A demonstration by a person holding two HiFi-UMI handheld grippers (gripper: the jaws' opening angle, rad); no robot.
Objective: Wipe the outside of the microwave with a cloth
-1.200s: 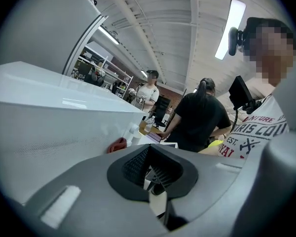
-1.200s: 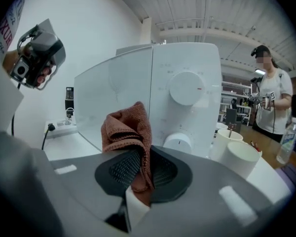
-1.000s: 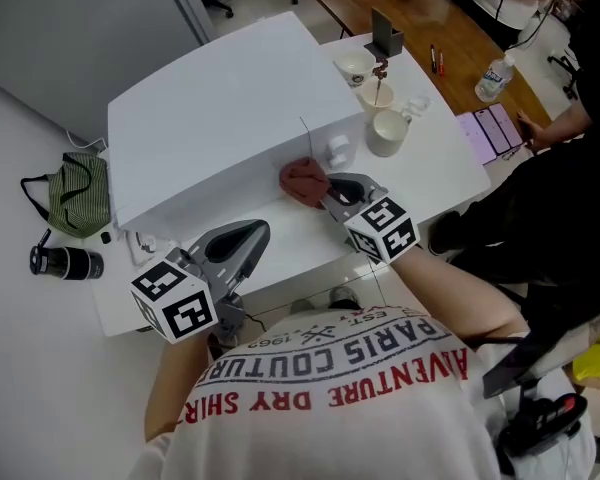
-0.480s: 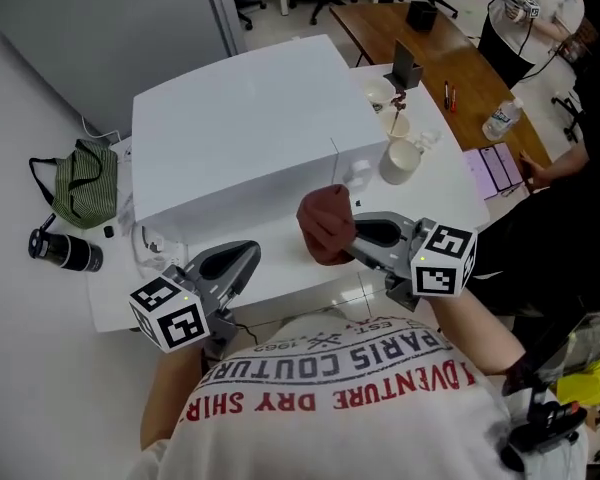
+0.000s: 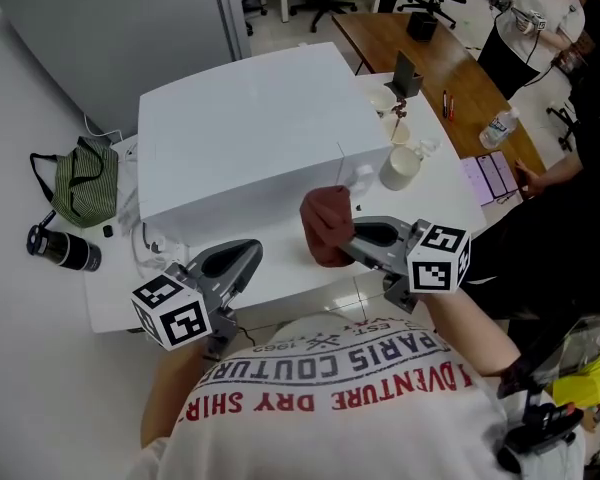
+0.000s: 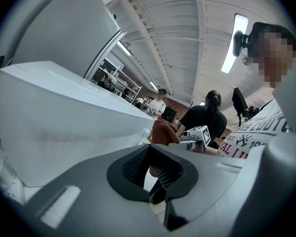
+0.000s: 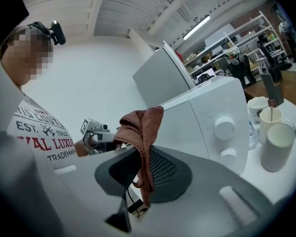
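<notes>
Cloth (image 5: 325, 226), rust-red, pinched in the right tongs (image 5: 346, 246): jaws closed on one fold, the rest bunched above the pads and trailing below. Held clear of the bench (image 5: 285, 268), up by the front face of the microwave (image 5: 250, 128); contact with that face not clear from any view.

Left tongs (image 5: 242, 256) low over the bench by the left part of the front, jaws drawn close together, nothing between them.

Microwave straight ahead of both tongs, white, long axis running left to right across the person, door to the left, knob panel to the right. Right tongs nearer, close to the seam between door and panel. Probably best placed to start there and sweep left along the door, pressing cloth rather than jaw tips onto the face.

Beyond the panel end, a white mug (image 5: 400, 166) on the bench, near enough to mind on a rightward stroke.
</notes>
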